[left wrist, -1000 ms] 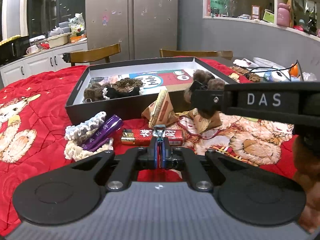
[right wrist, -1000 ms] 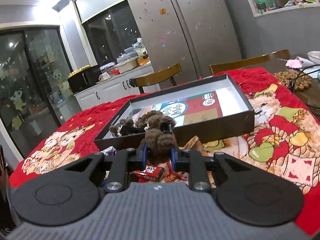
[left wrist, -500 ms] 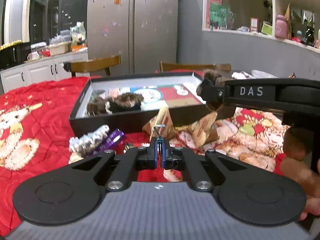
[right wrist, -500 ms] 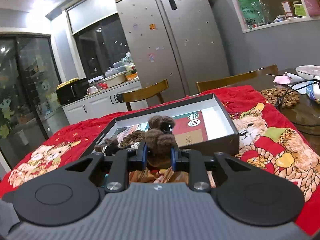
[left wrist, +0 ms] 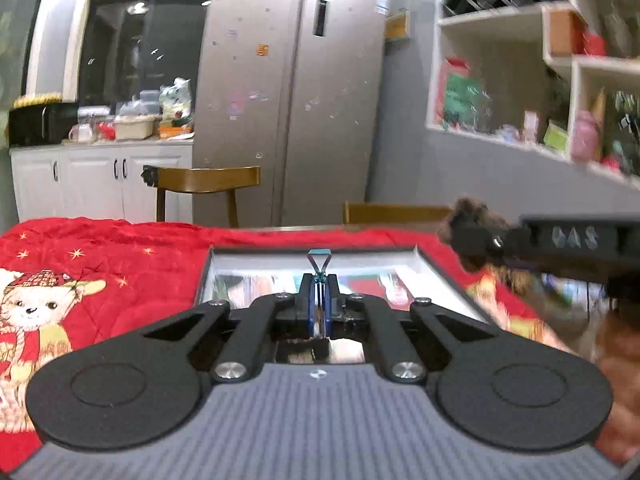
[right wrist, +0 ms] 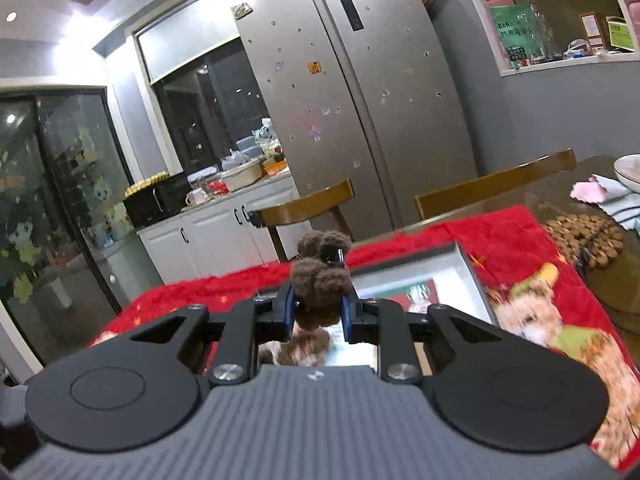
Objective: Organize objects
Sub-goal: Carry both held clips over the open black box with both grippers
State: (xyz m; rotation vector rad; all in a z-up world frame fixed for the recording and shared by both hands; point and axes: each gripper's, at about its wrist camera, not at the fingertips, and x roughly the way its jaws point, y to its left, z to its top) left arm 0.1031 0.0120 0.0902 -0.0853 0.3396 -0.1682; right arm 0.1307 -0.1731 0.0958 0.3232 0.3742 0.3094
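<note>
Your right tool (right wrist: 318, 306) is clenched on a fuzzy brown scrunchie (right wrist: 320, 290), which bulges up between the blue pads. The shallow black box with a white inner wall and printed floor (right wrist: 466, 266) lies just beyond and below that tool, slightly to its right, with its long axis running left to right across the red quilted cartoon-bear cloth (right wrist: 516, 240) on the tabletop. That makes your right hand the one placed for the drop: judging from here, you carry the scrunchie forward and down into the box. Your left tool (left wrist: 319, 300) is clenched on the thin blue-green wire loop of a small clip (left wrist: 319, 261), which points at the same box (left wrist: 206, 276), straight ahead.
</note>
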